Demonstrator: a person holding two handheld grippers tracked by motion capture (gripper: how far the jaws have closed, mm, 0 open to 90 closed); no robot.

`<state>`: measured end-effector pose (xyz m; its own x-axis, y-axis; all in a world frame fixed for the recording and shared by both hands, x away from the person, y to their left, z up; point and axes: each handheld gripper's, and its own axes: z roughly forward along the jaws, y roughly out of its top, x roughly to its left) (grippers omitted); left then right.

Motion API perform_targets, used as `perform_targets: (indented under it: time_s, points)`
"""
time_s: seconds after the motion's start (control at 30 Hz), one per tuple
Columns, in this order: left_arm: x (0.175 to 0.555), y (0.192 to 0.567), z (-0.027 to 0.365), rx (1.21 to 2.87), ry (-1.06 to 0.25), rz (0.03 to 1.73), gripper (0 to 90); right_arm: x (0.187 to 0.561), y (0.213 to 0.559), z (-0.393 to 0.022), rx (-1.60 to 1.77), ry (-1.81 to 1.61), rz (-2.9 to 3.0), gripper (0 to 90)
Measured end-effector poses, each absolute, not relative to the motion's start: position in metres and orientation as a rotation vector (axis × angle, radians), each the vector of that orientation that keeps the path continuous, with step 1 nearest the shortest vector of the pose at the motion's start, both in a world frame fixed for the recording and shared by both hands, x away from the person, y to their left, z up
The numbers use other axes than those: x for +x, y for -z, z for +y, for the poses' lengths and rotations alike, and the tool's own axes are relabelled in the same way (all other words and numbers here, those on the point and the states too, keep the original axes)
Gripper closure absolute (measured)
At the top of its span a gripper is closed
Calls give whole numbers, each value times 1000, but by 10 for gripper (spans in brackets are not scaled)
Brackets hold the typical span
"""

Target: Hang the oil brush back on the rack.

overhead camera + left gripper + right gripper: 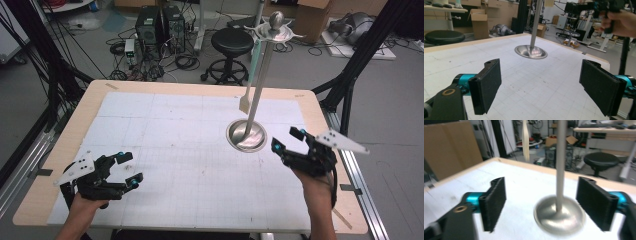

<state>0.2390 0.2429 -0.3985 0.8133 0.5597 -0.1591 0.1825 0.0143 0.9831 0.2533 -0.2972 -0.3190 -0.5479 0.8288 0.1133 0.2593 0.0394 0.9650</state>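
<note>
A tall metal stand [260, 85] with a round dish base [246, 136] rises from the white mat right of centre; hooks ring its ball-topped head. A pale spatula [248, 80] with a light-green handle hangs from one hook. My right gripper [289, 140] is open just right of the base, jaws pointing at it; its own view has the pole [561, 165] and base [560, 216] between the jaws [541, 205]. My left gripper [128, 169] stands open near the mat's front left, empty, with the base [531, 52] far ahead.
The white gridded mat [190, 150] covers a wooden table [75, 125]. Beyond the far edge stand a black stool [231, 42] and computer towers [160, 25] amid cables. Black frame legs [355, 65] flank the table's right side.
</note>
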Motion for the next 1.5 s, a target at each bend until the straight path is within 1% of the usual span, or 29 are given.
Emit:
perform_targets:
  time_s: [0.03,0.07,0.13,0.43,0.93,1.5]
  points:
    - [239,399,243,1559,-325,612,182,246,327,-301,1105,-1515,1833,187]
    - [240,399,243,1551,-333,620,182,233,341,-307,1105,-1497,1834,172]
    - [240,399,243,1554,-340,624,182,220,353,-310,1099,-1473,1833,164]
    - [242,401,243,1550,-345,638,182,182,388,-310,1083,-1425,1853,164]
    - [234,407,244,1559,-336,640,182,173,388,-313,1109,-1425,1822,164]
    - [234,408,243,1560,-333,644,182,174,389,-313,1118,-1429,1820,165]
